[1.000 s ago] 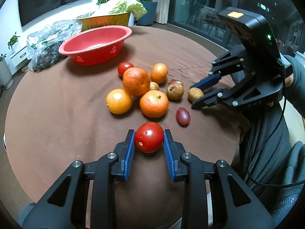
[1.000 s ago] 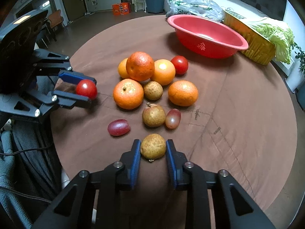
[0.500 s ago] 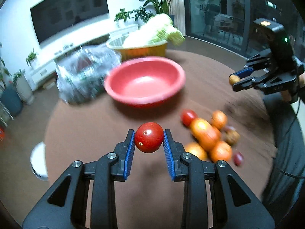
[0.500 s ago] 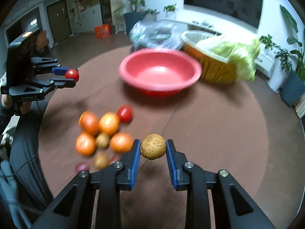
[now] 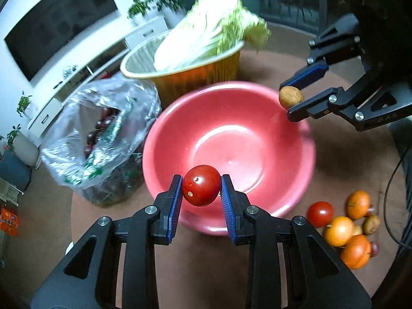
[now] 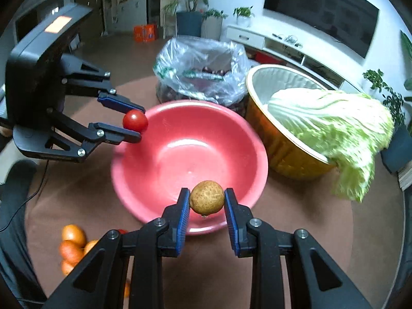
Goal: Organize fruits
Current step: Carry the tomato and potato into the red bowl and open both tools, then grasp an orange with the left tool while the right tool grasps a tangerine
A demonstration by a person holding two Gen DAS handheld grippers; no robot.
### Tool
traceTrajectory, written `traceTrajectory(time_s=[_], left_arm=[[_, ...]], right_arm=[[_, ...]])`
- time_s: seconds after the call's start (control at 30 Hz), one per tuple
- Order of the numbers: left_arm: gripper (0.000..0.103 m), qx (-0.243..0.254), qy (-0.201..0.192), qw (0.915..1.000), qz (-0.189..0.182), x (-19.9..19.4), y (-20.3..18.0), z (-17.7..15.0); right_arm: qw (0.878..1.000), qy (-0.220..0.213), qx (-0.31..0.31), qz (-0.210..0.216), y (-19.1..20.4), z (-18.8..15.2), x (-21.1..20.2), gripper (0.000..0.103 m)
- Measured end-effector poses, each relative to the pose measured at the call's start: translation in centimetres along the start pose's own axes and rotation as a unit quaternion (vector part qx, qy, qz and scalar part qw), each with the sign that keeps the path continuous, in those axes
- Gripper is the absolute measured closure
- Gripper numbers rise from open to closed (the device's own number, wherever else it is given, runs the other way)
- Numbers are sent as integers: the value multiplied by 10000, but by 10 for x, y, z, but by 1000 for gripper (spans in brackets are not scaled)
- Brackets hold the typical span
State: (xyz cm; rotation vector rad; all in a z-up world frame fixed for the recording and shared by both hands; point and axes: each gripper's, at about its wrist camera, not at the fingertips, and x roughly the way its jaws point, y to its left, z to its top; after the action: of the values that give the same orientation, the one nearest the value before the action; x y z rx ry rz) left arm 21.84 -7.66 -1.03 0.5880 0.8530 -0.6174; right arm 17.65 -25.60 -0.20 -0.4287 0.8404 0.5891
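My left gripper (image 5: 201, 192) is shut on a red tomato (image 5: 201, 185) and holds it above the near rim of the red bowl (image 5: 257, 128). My right gripper (image 6: 206, 201) is shut on a small brown speckled fruit (image 6: 206, 197) above the bowl's near rim (image 6: 123, 188). The left gripper with the tomato (image 6: 135, 120) shows at the bowl's left edge in the right wrist view. The right gripper with the brown fruit (image 5: 291, 96) shows at the bowl's far right in the left wrist view. The bowl is empty.
Oranges (image 5: 356, 251), a second tomato (image 5: 319, 213) and small brown fruits (image 5: 370, 224) lie on the brown table right of the bowl. A gold basin (image 6: 280, 134) with a cabbage (image 6: 334, 123) and a plastic bag of dark fruit (image 6: 200, 69) stand behind the bowl.
Both grippers lifted their fruit off the table and moved from the fruit pile to above the red bowl, which now fills the middle of both views.
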Motion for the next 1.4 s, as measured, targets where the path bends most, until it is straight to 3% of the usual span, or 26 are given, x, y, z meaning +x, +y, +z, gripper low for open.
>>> traceTrajectory(time_s=[0.37, 0.63, 0.73, 0.77, 0.87, 1.1, 1.17, 1.27, 1.4], left_arm=[[75, 238, 502, 9984, -121, 67, 4, 21], [74, 200, 670, 9976, -11, 87, 8, 18], [72, 141, 616, 9980, -16, 88, 8, 17], [67, 105, 616, 9980, -34, 89, 9, 18], [49, 37, 500, 9986, -141, 87, 10, 19], [47, -146, 234, 9996, 56, 65, 22, 19], [36, -319, 68, 9994, 113, 43, 26, 12], [35, -632, -249, 9977, -24, 10, 35, -5], [28, -884, -544, 9943, -231, -30, 12, -42]], right_arm=[[9980, 632, -63, 6, -6, 10, 58, 74], [9976, 688, -55, 7, -5, 12, 69, 74], [9976, 688, -79, 9, -4, 13, 69, 68], [9976, 687, -89, 3, -4, 13, 69, 64], [9976, 685, -130, 28, -3, 13, 67, 61], [9989, 471, -32, 2, -3, 8, 42, 61], [9995, 306, 55, 6, -3, 1, 24, 57], [9997, -1, 244, 40, 0, -14, -9, 51], [9983, -404, 371, 181, 20, -45, -51, 45]])
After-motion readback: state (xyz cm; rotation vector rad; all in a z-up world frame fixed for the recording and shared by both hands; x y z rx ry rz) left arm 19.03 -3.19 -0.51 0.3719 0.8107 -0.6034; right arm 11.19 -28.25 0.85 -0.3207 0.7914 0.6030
